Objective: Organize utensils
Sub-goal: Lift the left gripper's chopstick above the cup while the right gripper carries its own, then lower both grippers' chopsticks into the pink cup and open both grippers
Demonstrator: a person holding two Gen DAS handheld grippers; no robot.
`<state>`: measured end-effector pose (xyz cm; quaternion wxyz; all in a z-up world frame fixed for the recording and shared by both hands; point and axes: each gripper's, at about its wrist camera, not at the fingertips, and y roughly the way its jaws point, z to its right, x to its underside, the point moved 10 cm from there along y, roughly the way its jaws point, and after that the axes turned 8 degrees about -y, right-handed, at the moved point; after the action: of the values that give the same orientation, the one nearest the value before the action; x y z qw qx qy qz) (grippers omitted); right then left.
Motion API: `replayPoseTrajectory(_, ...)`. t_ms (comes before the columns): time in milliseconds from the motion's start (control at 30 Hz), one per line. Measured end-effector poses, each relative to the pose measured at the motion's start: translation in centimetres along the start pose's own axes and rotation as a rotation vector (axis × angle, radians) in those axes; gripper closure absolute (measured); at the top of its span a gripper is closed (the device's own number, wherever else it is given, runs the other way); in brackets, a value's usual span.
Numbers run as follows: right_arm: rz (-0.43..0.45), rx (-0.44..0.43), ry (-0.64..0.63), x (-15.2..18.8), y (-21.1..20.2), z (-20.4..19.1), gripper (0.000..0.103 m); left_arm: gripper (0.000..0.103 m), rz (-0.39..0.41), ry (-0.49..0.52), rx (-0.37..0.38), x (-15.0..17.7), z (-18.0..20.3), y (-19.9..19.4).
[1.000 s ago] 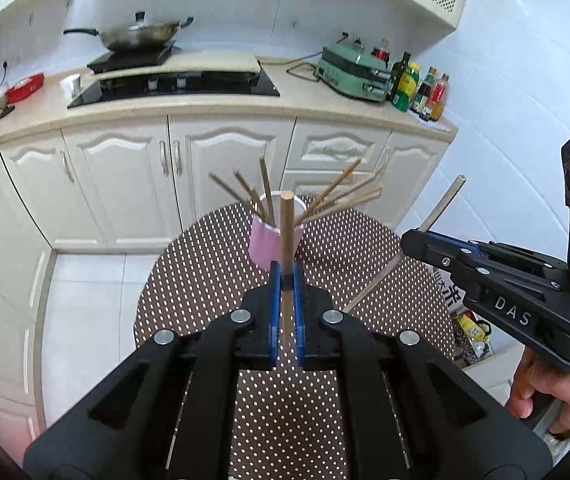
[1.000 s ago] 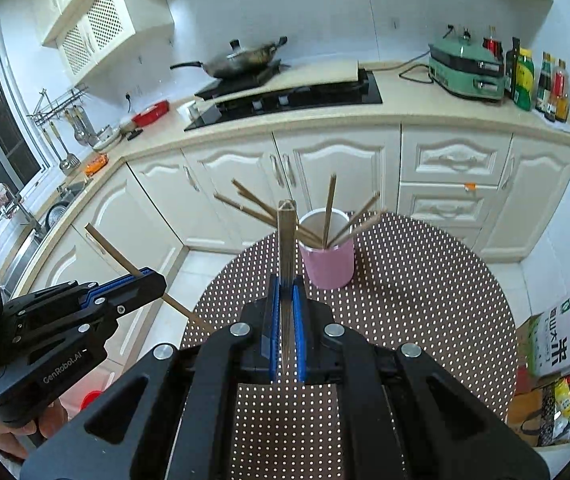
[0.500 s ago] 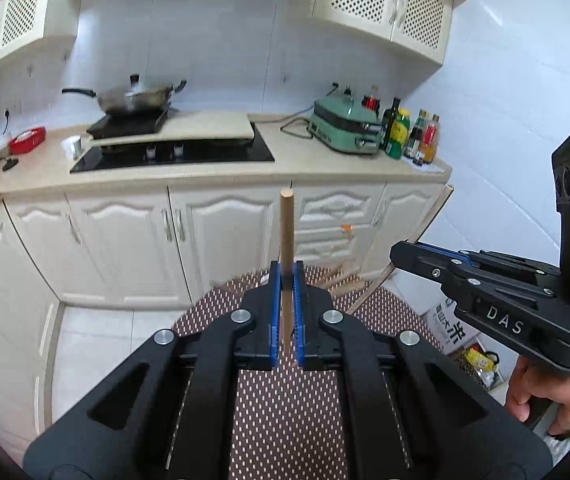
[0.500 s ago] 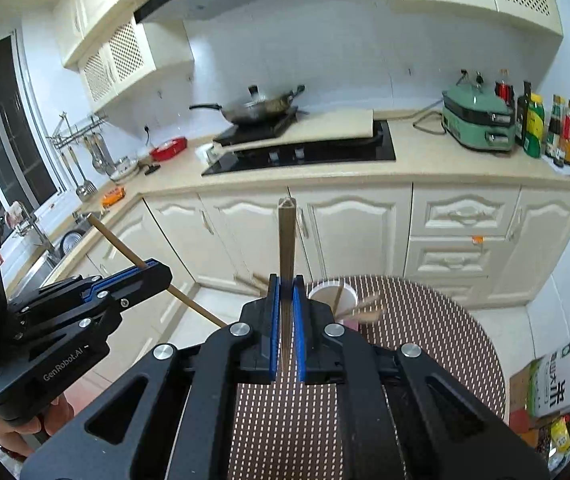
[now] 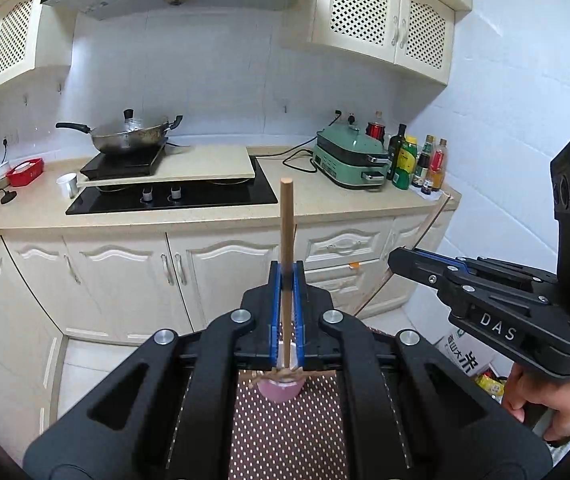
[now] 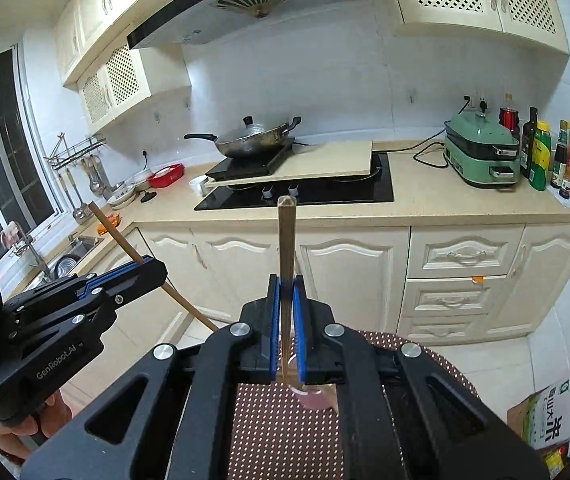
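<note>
Now each claw is clamped tight on a single chopstick, both held above a pink cup on a brown polka-dot table. From the left wrist view, the left claw (image 5: 286, 280) has its blue pads pressed against a round light-wood chopstick (image 5: 286, 224) that stands nearly upright between them, its blunt tip showing against the near edge of the black hob (image 5: 213, 198). Below the pads, the pink cup (image 5: 279, 390) sits on the dotted tablecloth (image 5: 285, 436), with the ends of other chopsticks sticking out over its rim. At the right of that view the right claw (image 5: 395, 258) is seen from the side, pinching a thinner chopstick (image 5: 431, 220) that slants up to the right toward the counter (image 5: 317, 196) edge; a hand (image 5: 557, 404) grips its handle low at the right. From the right wrist view, the right claw (image 6: 286, 284) holds a square-ended darker chopstick (image 6: 286, 240) upright between closed pads, and the cup (image 6: 315, 398) is only partly visible beneath the claw body, so its contents cannot be made out there. At the left the left claw (image 6: 153, 270) grips its chopstick (image 6: 117, 232) on a slant. On the far counter stand a lidded wok (image 6: 251, 138), a green electric grill (image 6: 481, 156) and a row of bottles (image 6: 553, 156) at the right.
</note>
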<state>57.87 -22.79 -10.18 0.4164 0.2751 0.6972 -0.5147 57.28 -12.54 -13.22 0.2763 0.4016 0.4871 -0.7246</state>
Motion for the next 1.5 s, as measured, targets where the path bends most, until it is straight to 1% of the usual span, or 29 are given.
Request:
replayPoseTrajectory(167,-0.012,-0.004,0.011,-0.1,1.9,1.6,0.098,0.097,-0.017,-0.006,-0.007,-0.5,0.0,2.9)
replayPoseTrajectory(433,-0.064,-0.015,0.022,1.3,5.3,3.2,0.098,0.097,-0.092,-0.018,-0.026,1.0,-0.2,7.6)
replayPoseTrajectory(600,-0.102,-0.019,0.017,2.8,7.3,3.7,0.098,0.097,-0.172,-0.053,-0.043,3.4,-1.4,10.5)
replayPoseTrajectory(800,-0.150,-0.023,0.009,5.0,9.4,3.9,0.098,0.097,-0.270,-0.107,-0.062,6.7,-3.3,13.0)
replayPoseTrajectory(933,-0.184,-0.031,0.010,6.2,10.5,3.9,0.098,0.097,-0.312,-0.134,-0.066,8.2,-3.9,13.8)
replayPoseTrajectory(1300,-0.226,-0.040,0.001,7.5,11.7,3.6,0.098,0.096,-0.388,-0.147,-0.068,10.5,-4.3,14.7)
replayPoseTrajectory(1500,-0.269,-0.047,-0.015,8.9,12.5,3.1,0.098,0.096,-0.423,-0.162,-0.056,11.7,-4.3,14.5)
